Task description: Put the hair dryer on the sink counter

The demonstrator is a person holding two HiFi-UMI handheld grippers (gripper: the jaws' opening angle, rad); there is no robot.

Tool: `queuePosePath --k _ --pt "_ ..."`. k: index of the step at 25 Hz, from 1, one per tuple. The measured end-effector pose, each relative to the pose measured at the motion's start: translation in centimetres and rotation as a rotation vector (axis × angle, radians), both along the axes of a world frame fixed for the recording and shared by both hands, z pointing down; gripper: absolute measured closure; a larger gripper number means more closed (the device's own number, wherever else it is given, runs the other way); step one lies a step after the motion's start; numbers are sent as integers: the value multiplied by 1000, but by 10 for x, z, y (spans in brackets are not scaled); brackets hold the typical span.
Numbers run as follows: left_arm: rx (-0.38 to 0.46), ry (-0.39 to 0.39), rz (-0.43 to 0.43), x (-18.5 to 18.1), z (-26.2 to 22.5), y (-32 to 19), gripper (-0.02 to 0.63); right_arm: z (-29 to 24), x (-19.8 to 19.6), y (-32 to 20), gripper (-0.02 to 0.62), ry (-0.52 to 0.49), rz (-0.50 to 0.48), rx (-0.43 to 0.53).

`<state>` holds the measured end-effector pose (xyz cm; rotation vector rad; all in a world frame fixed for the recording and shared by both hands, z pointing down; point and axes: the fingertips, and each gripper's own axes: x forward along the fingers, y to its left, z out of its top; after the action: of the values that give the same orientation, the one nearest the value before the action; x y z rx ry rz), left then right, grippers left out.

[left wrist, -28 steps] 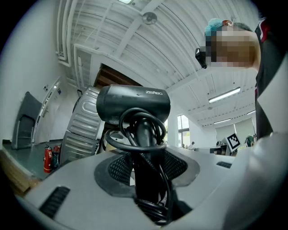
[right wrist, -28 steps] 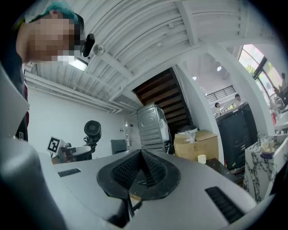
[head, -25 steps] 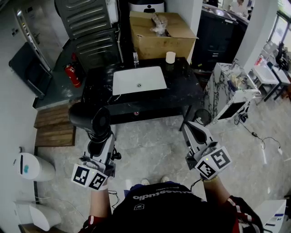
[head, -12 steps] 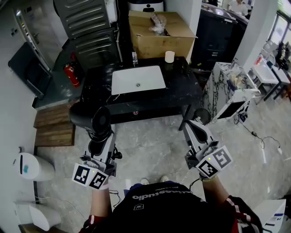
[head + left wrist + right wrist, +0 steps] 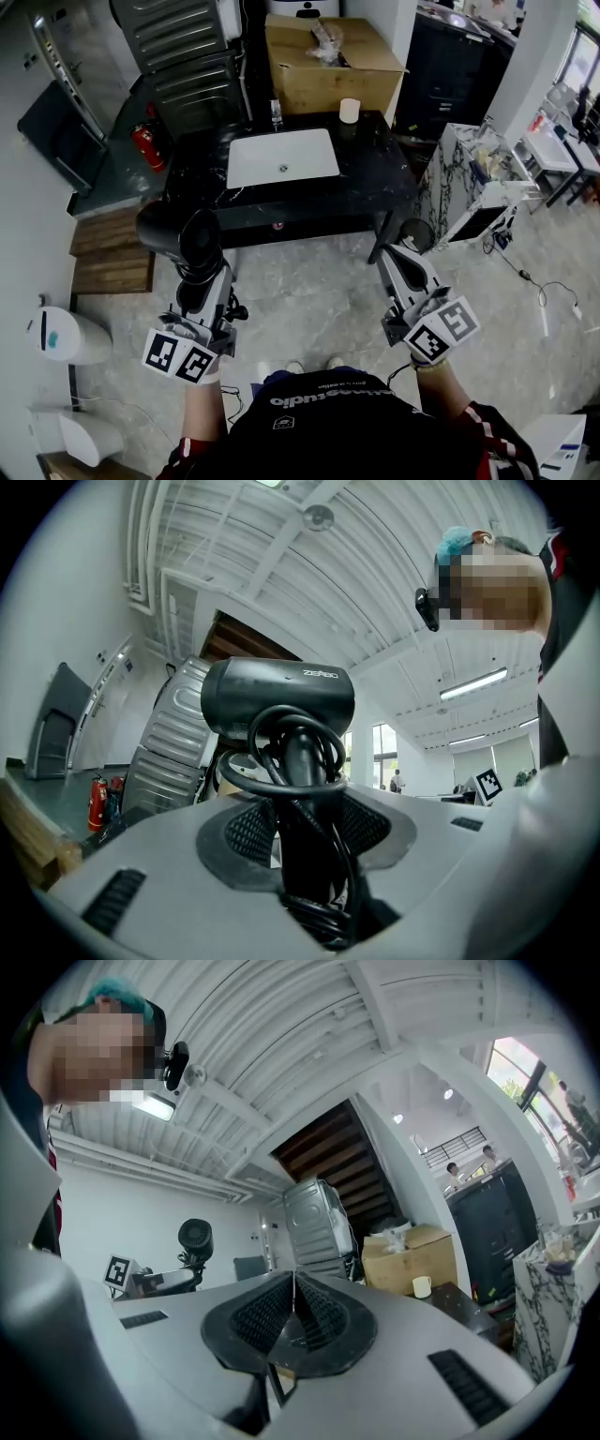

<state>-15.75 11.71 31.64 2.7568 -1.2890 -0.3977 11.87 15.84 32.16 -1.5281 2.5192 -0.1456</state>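
Note:
A black hair dryer with its cord wound round the handle stands upright in my left gripper, whose jaws are shut on the handle. Its barrel fills the middle of the left gripper view. The black sink counter with a white basin lies ahead, across a stretch of floor. My right gripper is held at the right, jaws shut with nothing between them, pads meeting. From the right gripper view the hair dryer shows small at the left.
A white cup and a small bottle stand on the counter's far edge. A cardboard box sits behind. A red fire extinguisher and wooden steps are at the left, a marble-patterned cabinet at the right.
The view has shifted slightly. The left gripper and hair dryer have drifted a little left and down in the head view. The right gripper holds its place.

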Motion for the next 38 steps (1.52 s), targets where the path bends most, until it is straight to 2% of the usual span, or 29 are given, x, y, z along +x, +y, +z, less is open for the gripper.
queuePosePath --k 15,22,28,32,38 --pt "-1 -16 -68 52 -3 -14 417 20 62 -16 555 -67 -65 -32" --pt "-18 -37 -96 56 9 -48 417 42 70 -57 555 -82 -74 -68" --pt "-45 -6 -96 40 32 -123 417 48 55 -117 555 -51 -69 -75" --pt "-44 6 -81 27 35 -183 417 42 40 -178 555 -16 -61 -68" --pt "-43 -5 -35 -14 31 -282 417 15 -15 -272 555 7 -72 -40"
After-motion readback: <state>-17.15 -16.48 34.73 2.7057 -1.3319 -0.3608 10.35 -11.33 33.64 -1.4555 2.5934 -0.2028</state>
